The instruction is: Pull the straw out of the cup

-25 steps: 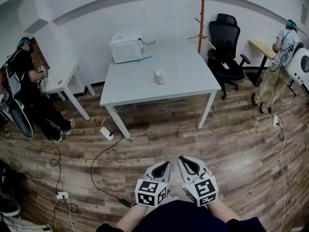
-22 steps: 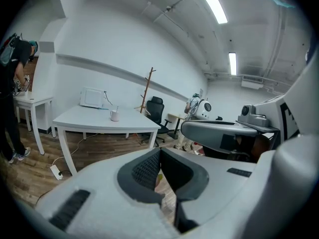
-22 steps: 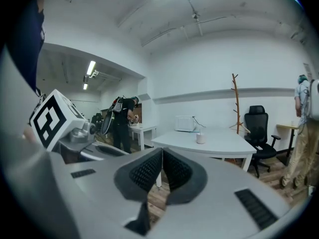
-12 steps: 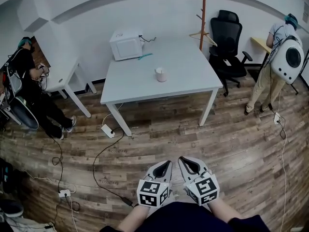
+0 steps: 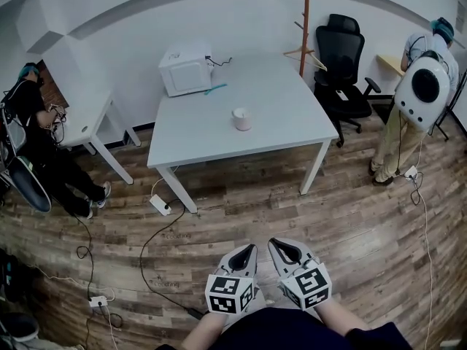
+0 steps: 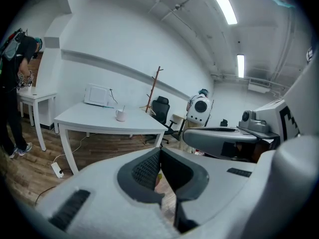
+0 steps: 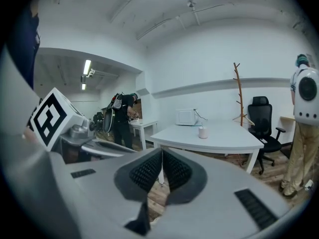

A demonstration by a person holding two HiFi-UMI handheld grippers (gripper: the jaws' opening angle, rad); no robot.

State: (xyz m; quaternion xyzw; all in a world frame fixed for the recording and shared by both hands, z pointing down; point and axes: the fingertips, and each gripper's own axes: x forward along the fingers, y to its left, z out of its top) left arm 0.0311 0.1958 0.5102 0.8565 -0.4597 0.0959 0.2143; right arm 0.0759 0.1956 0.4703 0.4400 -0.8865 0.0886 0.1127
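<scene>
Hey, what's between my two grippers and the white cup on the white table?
Head view: only bare brown wood-plank floor and the white table's front edge lie between the left gripper, the right gripper and the white cup.

Office-style lab room here: pale wood-plank floor [image 5: 350, 217], bare white walls, strip lights [image 6: 223, 4] overhead. A big white surface [image 5: 211, 137] sits centre, a microwave [image 5: 185, 70] on its far corner, a black swivel chair [image 5: 343, 49] and wooden coat stand [image 5: 305, 20] beside it. A power strip [image 5: 160, 204] and cables trail across the floor. One person at the left edge [image 5: 29, 115] and another at the right edge [image 5: 398, 133] each stand at small side surfaces.
</scene>
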